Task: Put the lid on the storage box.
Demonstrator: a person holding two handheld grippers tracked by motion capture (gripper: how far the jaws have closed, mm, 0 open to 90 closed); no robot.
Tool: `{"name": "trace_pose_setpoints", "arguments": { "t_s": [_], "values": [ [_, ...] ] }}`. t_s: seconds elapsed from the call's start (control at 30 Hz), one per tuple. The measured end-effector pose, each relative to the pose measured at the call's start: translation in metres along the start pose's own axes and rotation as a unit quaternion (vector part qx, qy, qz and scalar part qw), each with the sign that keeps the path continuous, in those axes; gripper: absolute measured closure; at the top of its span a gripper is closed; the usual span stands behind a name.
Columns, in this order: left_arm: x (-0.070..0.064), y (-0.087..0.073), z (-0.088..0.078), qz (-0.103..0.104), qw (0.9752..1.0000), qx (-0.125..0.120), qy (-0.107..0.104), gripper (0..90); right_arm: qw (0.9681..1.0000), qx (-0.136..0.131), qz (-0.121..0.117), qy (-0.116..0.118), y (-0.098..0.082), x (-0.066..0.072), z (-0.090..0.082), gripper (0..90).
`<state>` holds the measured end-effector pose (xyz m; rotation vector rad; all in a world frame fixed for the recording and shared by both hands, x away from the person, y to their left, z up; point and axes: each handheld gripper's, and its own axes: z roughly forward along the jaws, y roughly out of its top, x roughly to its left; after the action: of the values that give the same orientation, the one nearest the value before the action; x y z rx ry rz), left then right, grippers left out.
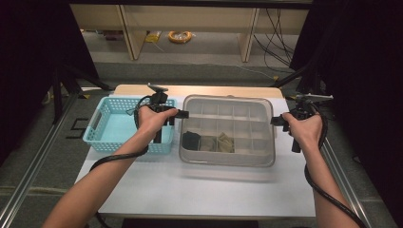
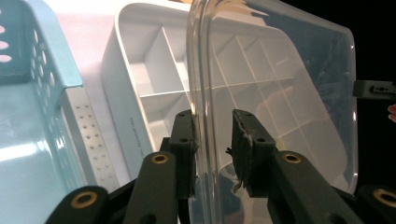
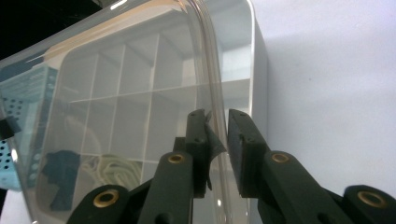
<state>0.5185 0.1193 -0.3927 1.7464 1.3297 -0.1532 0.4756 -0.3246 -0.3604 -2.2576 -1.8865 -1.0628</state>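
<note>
At the left edge of the white tabletop (image 1: 190,190) stands the light-blue perforated plastic basket (image 1: 95,129), and just beside its right wall the left claw (image 2: 215,140) straddles the left rim of the clear rounded-rectangle plastic lid (image 2: 280,84). It is spread: one pad lies against the rim, while the other stands off with a visible gap, so that end is not gripped. The lid lies across the white plastic box divided into compartments (image 2: 122,93) at the middle of the tabletop; I cannot tell whether it is seated on the box's rim or held just above it. At the lid's right rim the right claw (image 3: 217,135) looks to be pinching the thin plastic edge. The main risk, as I judge it, is a lopsided hold – if the lid is not yet resting squarely, the free left end could drop or swing, land askew across the dividers and disturb the small dark and pale items (image 1: 209,141) in the near compartments. A pull from the right claw alone could also drag lid and box together toward the right edge – or nudge the box into the basket.
</note>
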Motion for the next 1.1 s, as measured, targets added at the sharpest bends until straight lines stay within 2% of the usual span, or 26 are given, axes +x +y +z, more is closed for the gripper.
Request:
{"name": "trace_pose_setpoints", "arguments": {
  "t_s": [0.03,0.07,0.1,0.13,0.17,0.23,0.27,0.3,0.33,0.43,0.47,0.5,0.53,0.57,0.6,0.63,0.67,0.7,0.73,0.77,0.8,0.9,0.97,1.0,1.07,1.1],
  "values": [
    [0.001,0.001,0.001,-0.003,1.0,0.006,-0.002,69.6,1.0,-0.001,-0.005,0.0,0.0,-0.001,0.002,79.6],
    [0.002,0.001,0.002,0.001,0.9999,0.009,0.009,68.9,1.0,0.001,0.007,0.003,0.001,0.0,0.004,79.7],
    [0.002,0.001,0.004,-0.012,0.9999,0.005,0.012,68.4,0.9999,0.002,0.01,0.006,0.002,-0.001,0.005,79.8],
    [0.006,0.002,0.007,0.003,1.0,0.003,0.008,68.1,0.9999,0.006,0.01,0.005,0.003,-0.002,0.007,79.9],
    [0.003,0.002,0.007,-0.021,0.9997,0.005,0.014,67.8,0.9998,0.009,0.016,0.002,0.004,-0.003,0.008,79.9],
    [0.004,0.002,0.009,-0.016,0.9997,0.007,0.017,67.1,0.999,0.014,0.039,0.014,0.004,-0.002,0.01,79.9],
    [0.003,0.002,0.01,-0.016,0.9996,0.006,0.021,66.7,0.9996,-0.006,0.028,0.007,0.004,-0.004,0.013,79.9],
    [0.002,0.002,0.011,-0.014,0.9996,0.007,0.024,66.0,0.9991,0.012,0.039,0.014,0.005,-0.004,0.013,79.9],
    [0.003,0.002,0.012,-0.01,0.9995,0.007,0.029,65.5,0.9995,0.004,0.031,-0.002,0.005,-0.004,0.014,79.9],
    [0.003,0.002,0.016,0.006,0.999,0.01,0.043,64.0,0.9994,0.013,0.03,-0.01,0.006,-0.005,0.016,79.9],
    [0.002,0.002,0.017,0.011,0.9985,0.006,0.052,63.8,0.9999,-0.007,-0.01,-0.01,0.006,-0.011,0.02,80.4],
    [0.003,0.003,0.017,0.029,0.9977,0.009,0.061,63.0,0.9998,-0.006,-0.005,-0.016,0.006,-0.01,0.02,82.0],
    [0.003,0.003,0.016,0.028,0.9977,0.001,0.062,62.7,0.9995,-0.014,-0.019,-0.02,0.007,-0.013,0.021,82.0],
    [0.001,0.005,0.015,0.034,0.9971,-0.003,0.067,62.2,0.9994,-0.016,-0.014,-0.027,0.006,-0.012,0.021,82.4],
    [0.0,0.005,0.014,0.042,0.9967,-0.007,0.069,62.4,0.9994,-0.003,0.022,-0.027,0.005,-0.006,0.018,83.9],
    [-0.002,0.005,0.012,0.049,0.996,-0.015,0.073,63.6,0.9992,-0.008,0.024,-0.03,0.003,-0.006,0.018,85.7],
    [-0.004,0.005,0.008,0.065,0.9948,-0.016,0.077,66.8,0.9993,-0.008,0.003,-0.037,0.003,-0.007,0.016,88.4],
    [-0.007,0.004,0.005,0.08,0.9936,-0.016,0.079,70.5,0.9993,-0.009,-0.002,-0.037,0.0,-0.007,0.014,90.0],
    [-0.011,0.002,0.0,0.095,0.9924,-0.013,0.078,73.6,0.9985,-0.003,0.002,-0.055,-0.003,-0.004,0.012,90.0],
    [-0.014,-0.002,-0.005,0.111,0.9909,-0.005,0.076,77.1,0.9995,-0.013,-0.005,-0.03,-0.01,-0.006,0.01,90.0],
    [-0.018,-0.005,-0.008,0.12,0.9902,-0.002,0.071,79.6,0.9979,-0.023,-0.057,-0.021,-0.014,-0.012,0.009,90.0],
    [-0.034,-0.026,-0.025,0.163,0.9851,0.032,0.046,84.3,0.9953,-0.014,-0.082,-0.05,-0.032,-0.012,0.0,90.0],
    [-0.046,-0.044,-0.037,0.198,0.9785,0.049,0.032,86.8,0.9974,0.001,-0.056,-0.044,-0.049,-0.007,-0.009,90.0],
    [-0.051,-0.054,-0.042,0.209,0.9761,0.056,0.023,87.7,0.9985,0.029,-0.031,-0.033,-0.056,-0.003,-0.016,90.0],
    [-0.059,-0.071,-0.052,0.24,0.9674,0.079,0.018,89.2,0.997,0.028,-0.063,-0.034,-0.07,-0.008,-0.024,90.0],
    [-0.062,-0.083,-0.056,0.247,0.9648,0.089,0.015,89.3,0.9981,0.043,-0.026,-0.035,-0.077,-0.002,-0.03,90.0]
  ]
}}
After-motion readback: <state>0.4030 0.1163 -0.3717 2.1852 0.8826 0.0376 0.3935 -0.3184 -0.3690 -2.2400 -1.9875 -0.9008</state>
